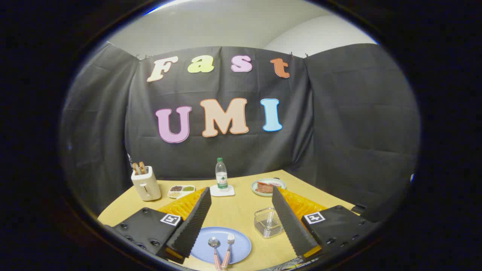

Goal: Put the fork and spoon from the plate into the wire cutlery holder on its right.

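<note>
A blue plate (241, 242) lies on the wooden table between my fingers, closer to the left one. On it a spoon (215, 246) and a fork (229, 246) rest side by side, heads pointing away from me, spoon on the left. The wire cutlery holder (268, 223) stands just right of the plate, touching the inner edge of my right finger in the view, and nothing shows inside it. My gripper (241, 199) is open wide and hangs above the table, with nothing between its fingers.
Beyond the fingers stand a cream toaster (146, 183) with toast at the far left, a small divided dish (181, 191), a water bottle (221, 175) on a white coaster, and a green plate of food (268, 186). The table's far edge meets the black cloth wall.
</note>
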